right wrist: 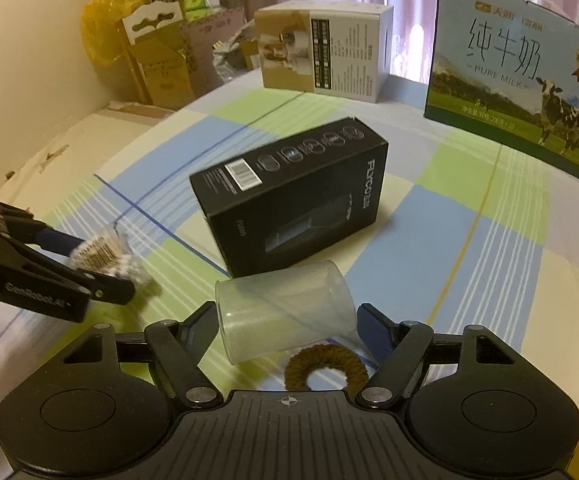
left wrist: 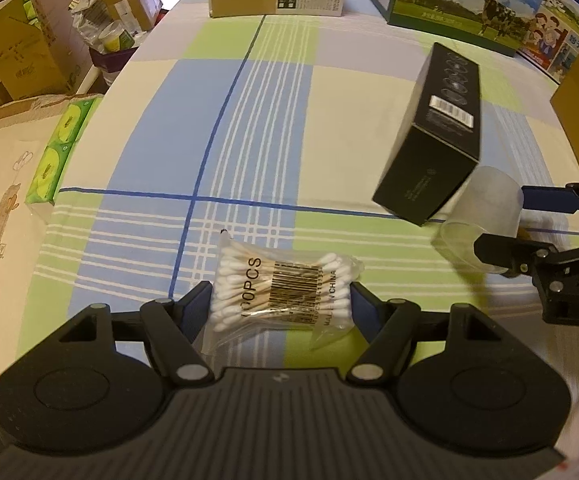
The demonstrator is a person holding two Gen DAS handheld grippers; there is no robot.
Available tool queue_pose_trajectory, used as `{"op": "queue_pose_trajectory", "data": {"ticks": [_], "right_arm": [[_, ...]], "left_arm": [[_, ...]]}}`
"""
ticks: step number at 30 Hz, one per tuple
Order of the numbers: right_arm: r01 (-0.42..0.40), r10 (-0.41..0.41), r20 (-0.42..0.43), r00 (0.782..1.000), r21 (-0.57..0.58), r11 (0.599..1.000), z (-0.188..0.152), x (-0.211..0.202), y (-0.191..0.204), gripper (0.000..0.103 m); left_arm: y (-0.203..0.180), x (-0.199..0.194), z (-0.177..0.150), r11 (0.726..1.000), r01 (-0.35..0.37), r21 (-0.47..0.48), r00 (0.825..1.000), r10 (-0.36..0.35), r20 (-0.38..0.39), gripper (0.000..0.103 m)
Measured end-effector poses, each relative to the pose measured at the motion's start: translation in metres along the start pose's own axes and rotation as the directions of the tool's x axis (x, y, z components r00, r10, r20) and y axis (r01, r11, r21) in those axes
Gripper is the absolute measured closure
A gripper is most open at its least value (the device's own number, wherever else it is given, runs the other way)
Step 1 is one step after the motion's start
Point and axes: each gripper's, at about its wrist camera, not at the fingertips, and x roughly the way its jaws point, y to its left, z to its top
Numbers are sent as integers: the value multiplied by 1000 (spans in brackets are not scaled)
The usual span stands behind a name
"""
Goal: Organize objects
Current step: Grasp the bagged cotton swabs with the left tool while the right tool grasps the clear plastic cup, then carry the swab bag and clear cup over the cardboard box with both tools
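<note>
Cotton swabs, bagged, are sitting squarely between my left gripper jaws in the left wrist view, both pads pressing the bag's ends, so I'm gripping it over the plaid cloth. The black box is lying ahead and to the right.

Right wrist view: my right gripper is clamping a clear plastic cup on its side, brown hair tie lying just under the jaws. Guessing I'm mid-carry with both; next is finding spots to set them down.
</note>
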Motion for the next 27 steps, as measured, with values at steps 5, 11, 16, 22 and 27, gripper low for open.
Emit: {"op": "queue_pose_trajectory", "data": {"ticks": [5, 11, 16, 22, 27], "right_arm": [[-8, 7, 21, 1000, 19, 1000, -1, -18, 5, 31], [-14, 11, 51, 999, 65, 998, -9, -50, 10, 31], [-11, 5, 66, 998, 95, 995, -20, -79, 12, 31], [4, -18, 85, 996, 160, 987, -40, -114, 9, 31], [26, -46, 98, 994, 200, 979, -54, -143, 4, 31]], "left_arm": [[-7, -13, -4, 1000, 16, 13, 1000, -17, 16, 33], [-17, -35, -13, 999, 43, 32, 998, -45, 33, 33], [-27, -55, -22, 996, 76, 51, 996, -78, 44, 33], [-45, -83, -29, 988, 125, 93, 988, -132, 77, 34], [-65, -101, -31, 978, 163, 134, 979, -177, 100, 33]]}}
